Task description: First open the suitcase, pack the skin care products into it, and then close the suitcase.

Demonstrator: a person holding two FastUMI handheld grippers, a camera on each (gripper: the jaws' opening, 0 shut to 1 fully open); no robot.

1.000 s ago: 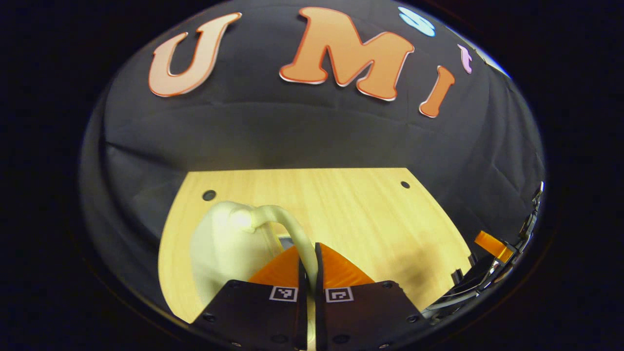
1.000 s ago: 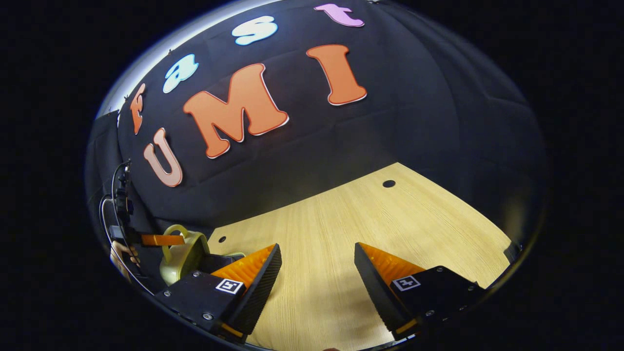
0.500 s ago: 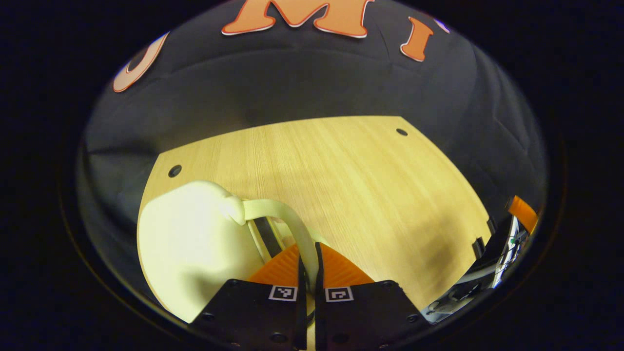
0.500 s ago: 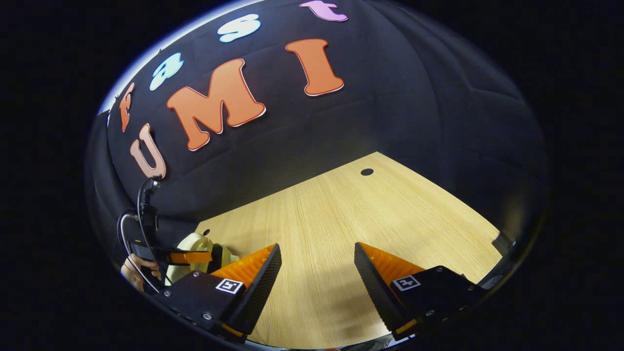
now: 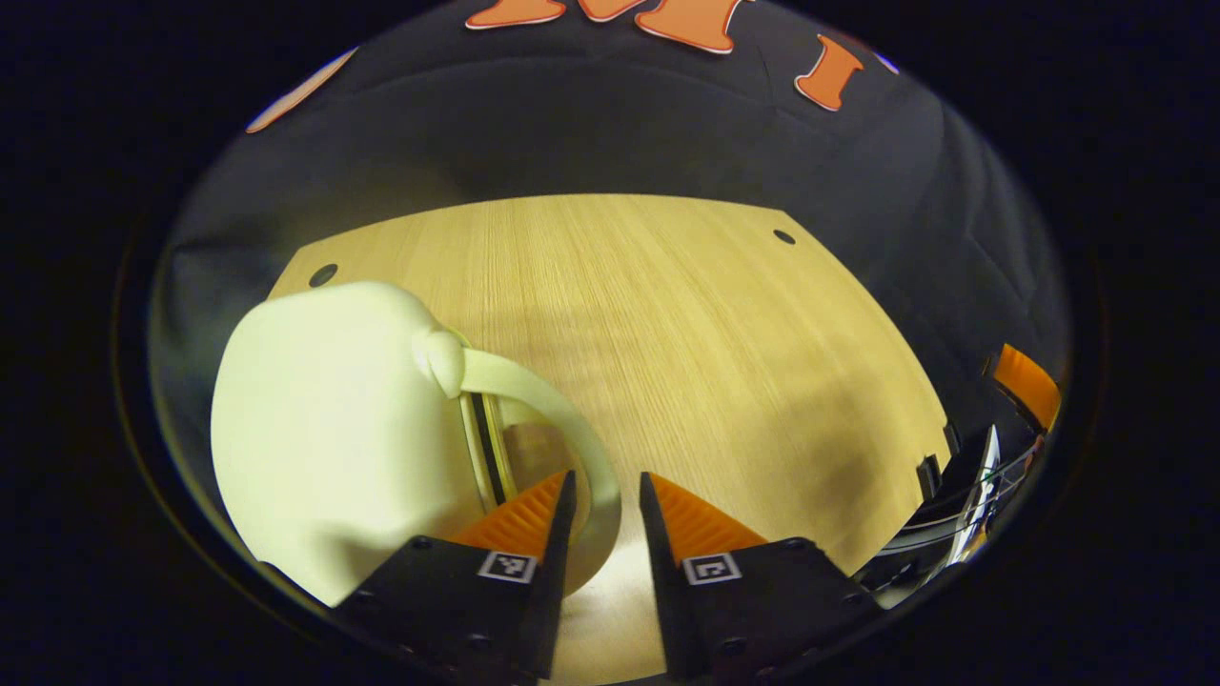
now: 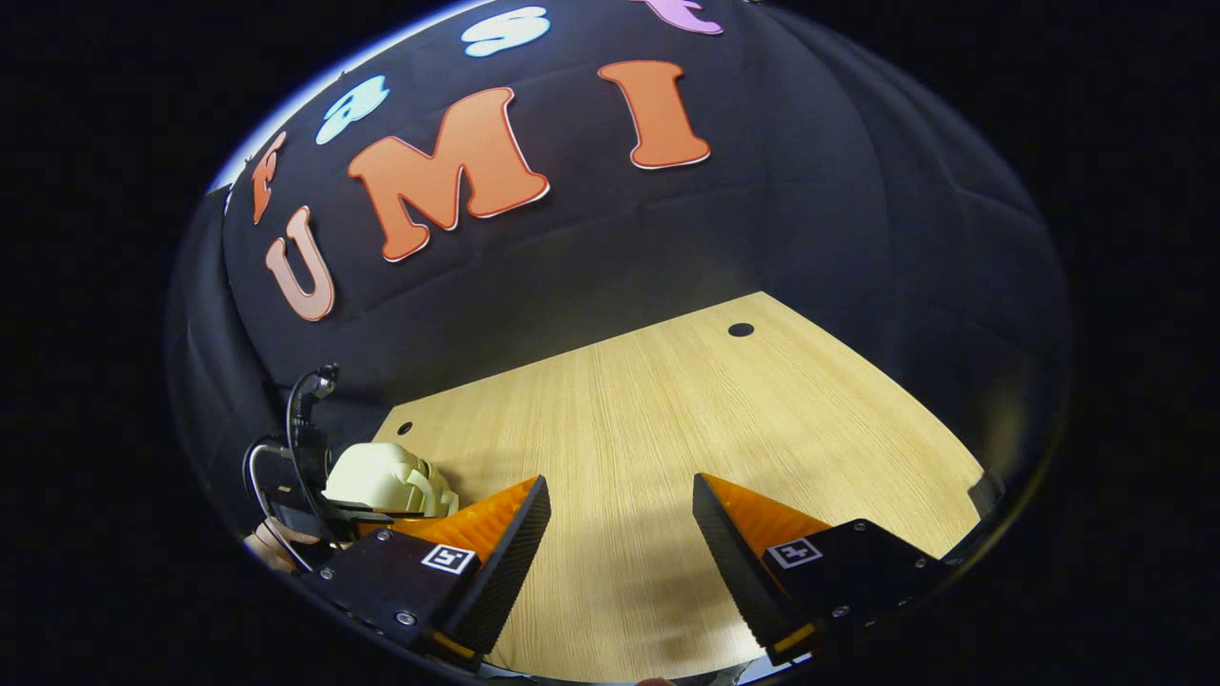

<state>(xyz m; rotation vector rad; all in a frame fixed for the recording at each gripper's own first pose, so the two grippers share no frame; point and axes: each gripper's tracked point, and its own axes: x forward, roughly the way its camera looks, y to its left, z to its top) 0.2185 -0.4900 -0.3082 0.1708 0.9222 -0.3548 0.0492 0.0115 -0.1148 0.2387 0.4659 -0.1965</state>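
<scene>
A cream hard-shell suitcase [image 5: 324,419] lies shut at the table's left side, a dark seam showing along its edge. Its curved handle [image 5: 534,391] arcs down between the fingers of my left gripper [image 5: 607,476]. The jaws stand a little apart, and the handle sits loose by the left finger. In the right gripper view the same suitcase [image 6: 381,476] is small at the lower left. My right gripper [image 6: 620,486] hovers open above the bare wood, with nothing between its fingers.
The light wooden table [image 5: 705,324] has small round holes near its back corners and ends at the black cloth wall. The other gripper [image 5: 1025,381] with its cables shows at the right edge. A hand [image 6: 272,548] holds the left gripper beside the suitcase.
My left gripper has parted its fingers and let go of the handle. The suitcase has come down lower and looms larger in the left gripper view. The right gripper has barely shifted.
</scene>
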